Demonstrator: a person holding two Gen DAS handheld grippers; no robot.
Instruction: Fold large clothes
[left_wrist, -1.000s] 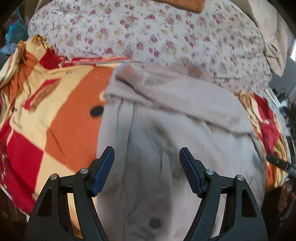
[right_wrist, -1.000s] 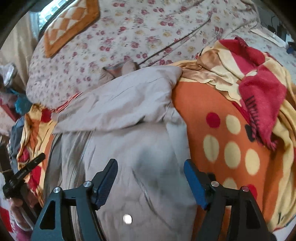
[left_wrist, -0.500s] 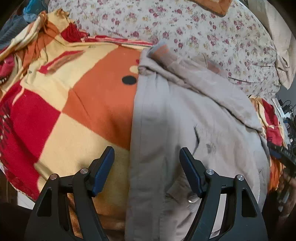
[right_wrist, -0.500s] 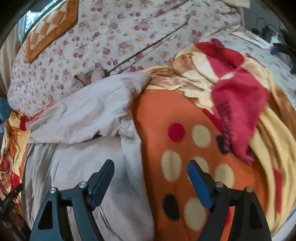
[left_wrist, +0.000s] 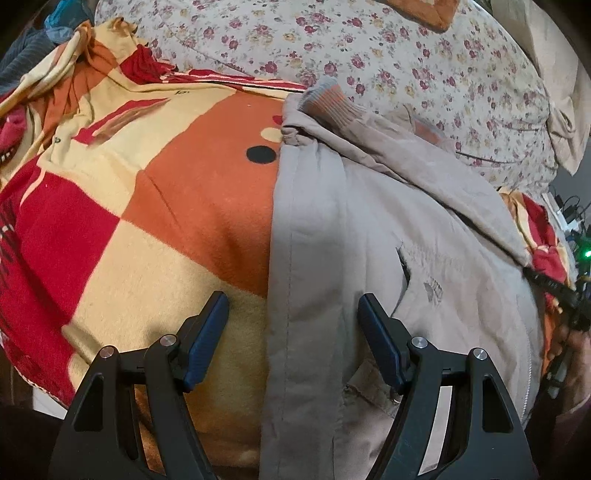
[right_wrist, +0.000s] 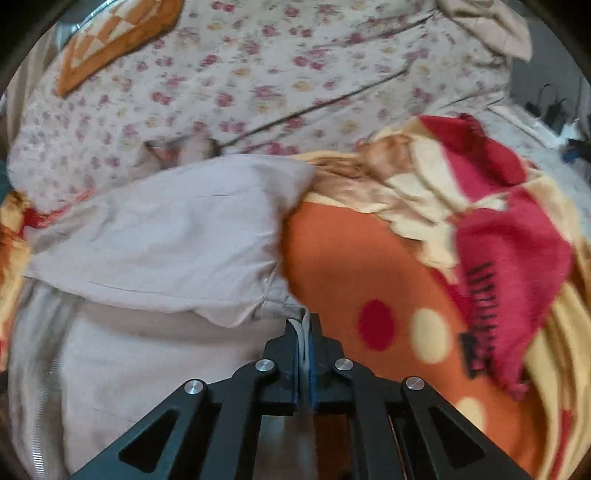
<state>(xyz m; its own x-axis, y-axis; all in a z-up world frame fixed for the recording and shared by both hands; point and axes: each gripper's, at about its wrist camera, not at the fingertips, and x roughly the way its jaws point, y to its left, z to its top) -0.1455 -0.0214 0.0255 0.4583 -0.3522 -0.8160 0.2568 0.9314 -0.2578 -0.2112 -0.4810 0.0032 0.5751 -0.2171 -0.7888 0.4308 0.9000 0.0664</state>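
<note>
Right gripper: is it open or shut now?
Shut. The right gripper has just closed, pinching the beige jacket's edge between its pads.

The bed is covered by a floral sheet (left_wrist: 406, 62), cream with small pink and red flowers, which fills the far part of both views. An orange checked cushion (right_wrist: 118, 40) lies on the sheet at the far edge. A fleece blanket (left_wrist: 155, 206) in orange, red and pale yellow blocks, with dots, is spread over the near part of the bed. Its far right portion is bunched into a red and yellow heap (right_wrist: 491, 206). A beige jacket (left_wrist: 369, 236) lies flat on the blanket, one sleeve folded across its upper part, with the ribbed cuff (left_wrist: 328, 103) reaching the sheet. A beige cloth (left_wrist: 561, 122) lies crumpled at the sheet's right edge.
</note>
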